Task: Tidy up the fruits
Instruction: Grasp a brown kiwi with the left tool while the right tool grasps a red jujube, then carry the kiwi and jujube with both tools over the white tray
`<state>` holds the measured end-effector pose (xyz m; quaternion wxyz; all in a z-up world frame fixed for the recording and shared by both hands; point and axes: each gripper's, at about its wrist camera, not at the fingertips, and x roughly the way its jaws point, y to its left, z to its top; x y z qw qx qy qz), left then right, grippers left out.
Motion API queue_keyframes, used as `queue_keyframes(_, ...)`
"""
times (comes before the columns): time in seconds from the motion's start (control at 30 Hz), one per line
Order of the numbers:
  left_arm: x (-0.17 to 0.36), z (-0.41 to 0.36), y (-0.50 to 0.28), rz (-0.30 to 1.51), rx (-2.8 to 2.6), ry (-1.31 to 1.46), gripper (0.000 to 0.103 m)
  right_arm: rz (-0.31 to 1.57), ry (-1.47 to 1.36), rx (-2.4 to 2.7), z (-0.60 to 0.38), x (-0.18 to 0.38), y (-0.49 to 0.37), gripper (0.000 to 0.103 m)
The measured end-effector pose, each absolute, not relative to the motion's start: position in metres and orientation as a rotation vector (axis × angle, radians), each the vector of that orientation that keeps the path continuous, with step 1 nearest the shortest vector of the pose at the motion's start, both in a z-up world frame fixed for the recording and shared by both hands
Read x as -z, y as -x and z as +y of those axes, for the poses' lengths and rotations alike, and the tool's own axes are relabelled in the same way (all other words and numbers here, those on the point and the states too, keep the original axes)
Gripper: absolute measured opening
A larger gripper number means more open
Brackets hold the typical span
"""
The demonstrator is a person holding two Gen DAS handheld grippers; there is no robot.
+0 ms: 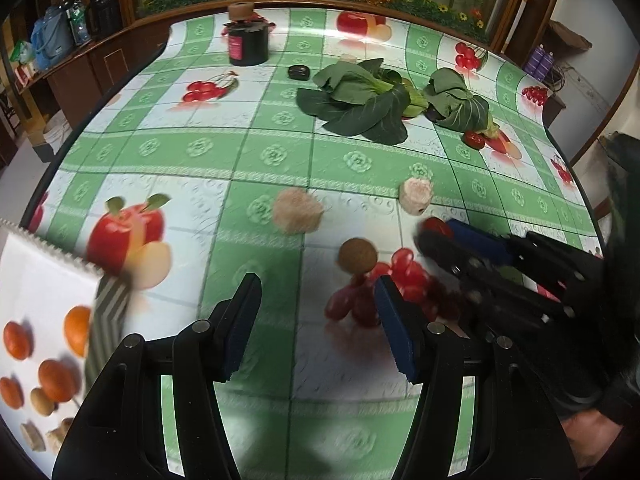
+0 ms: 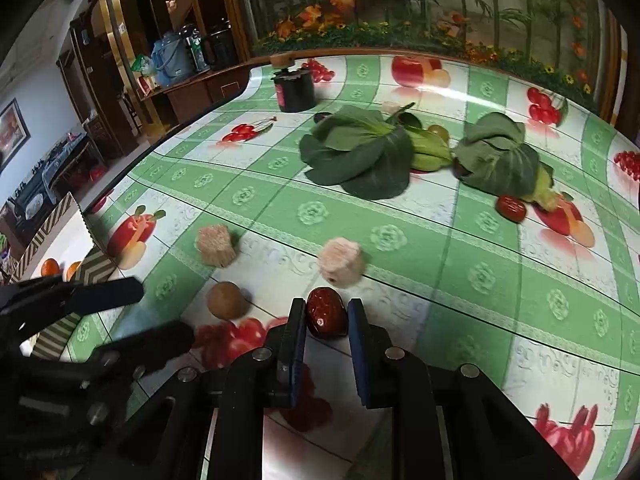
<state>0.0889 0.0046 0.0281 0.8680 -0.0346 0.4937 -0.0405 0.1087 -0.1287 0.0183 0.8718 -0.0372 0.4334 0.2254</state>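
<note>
My right gripper [image 2: 326, 307] is shut on a dark red date [image 2: 325, 318], pinched between its blue pads just above the tablecloth. The left wrist view shows the same date [image 1: 438, 226] at that gripper's tip. My left gripper [image 1: 316, 312] stands open with nothing between its fingers, only printed cherries below. A brown round fruit [image 1: 357, 256] lies just ahead of it. Two pale pink cubes [image 1: 298, 210] [image 1: 416, 196] sit further out. A second red date [image 2: 511, 208] lies beside the greens. A white box [image 1: 40, 300] at the left holds small oranges and other pieces.
Two heads of leafy greens [image 2: 360, 152] [image 2: 496, 156] lie mid-table, with a small green fruit [image 2: 440, 132] between them. A black jar [image 2: 294, 92] stands at the far edge, a small dark object [image 1: 299, 72] near it. The table edge [image 2: 132, 164] curves along the left.
</note>
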Motion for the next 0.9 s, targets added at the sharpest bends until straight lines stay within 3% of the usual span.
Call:
queue_keyframes(0.23,-0.015,-0.005,-0.108,1.035,0.099,0.065,0.058,0.902,0.052,-0.463,-0.145,-0.023,-0.108,0.02)
queue_keyframes(0.43,-0.015,-0.003,-0.107,1.005,0.105,0.05,0.021,0.914,0.055,-0.464,-0.145,-0.023,-0.107,0.02)
queue_keyframes(0.9,-0.033,0.032,-0.039,0.999,0.125,0.122,0.02,0.9,0.065,-0.537,-0.119,-0.035,-0.061,0.02)
